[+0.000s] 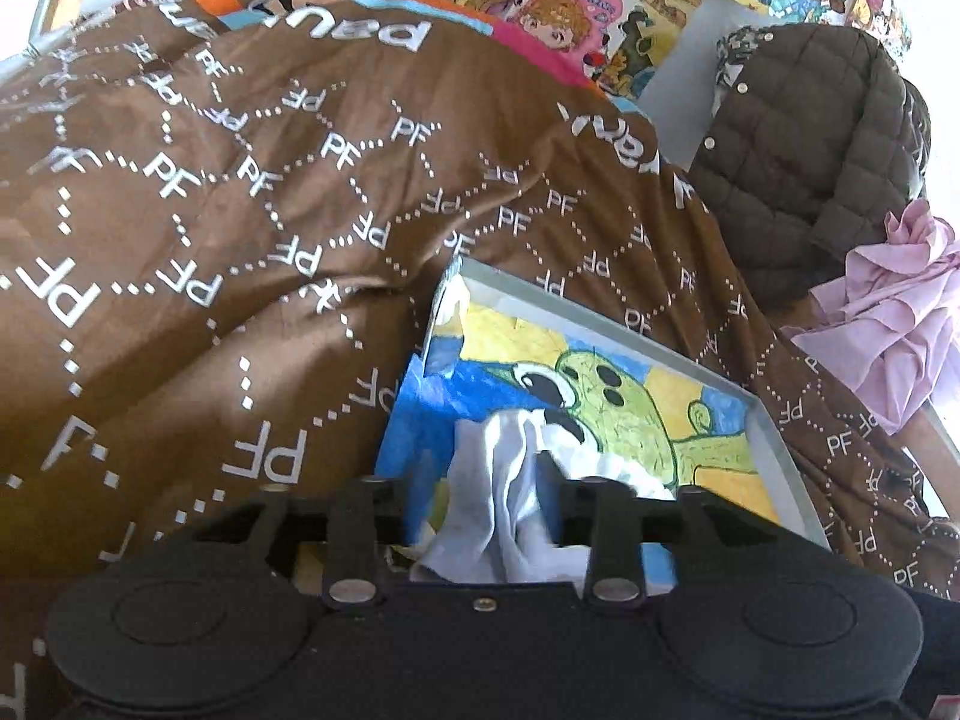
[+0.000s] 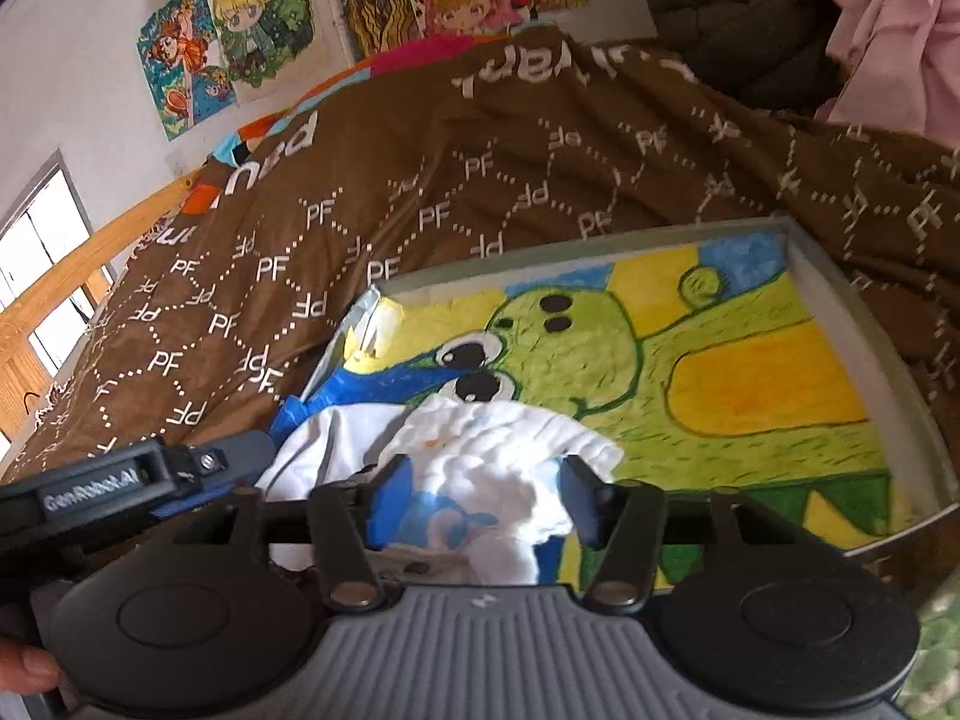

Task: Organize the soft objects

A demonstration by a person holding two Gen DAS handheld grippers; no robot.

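Note:
A crumpled white cloth (image 1: 498,468) lies at the near end of a shallow grey tray (image 1: 774,438) whose bottom bears a green cartoon painting. My left gripper (image 1: 486,498) is open, its fingers either side of the cloth's loose folds. In the right wrist view the same white cloth (image 2: 498,438), with a blue print, is bunched between the blue pads of my right gripper (image 2: 480,492), which stands open around it. The tray's rim (image 2: 840,276) runs along the right. The left tool's dark housing (image 2: 108,489) sits close on the left.
A brown blanket (image 1: 240,210) printed with "PF" surrounds the tray. A dark quilted jacket (image 1: 810,150) and a pink ruffled garment (image 1: 900,324) lie at the right. Cartoon posters (image 2: 252,18) hang on the white wall, above a wooden bed rail (image 2: 78,276).

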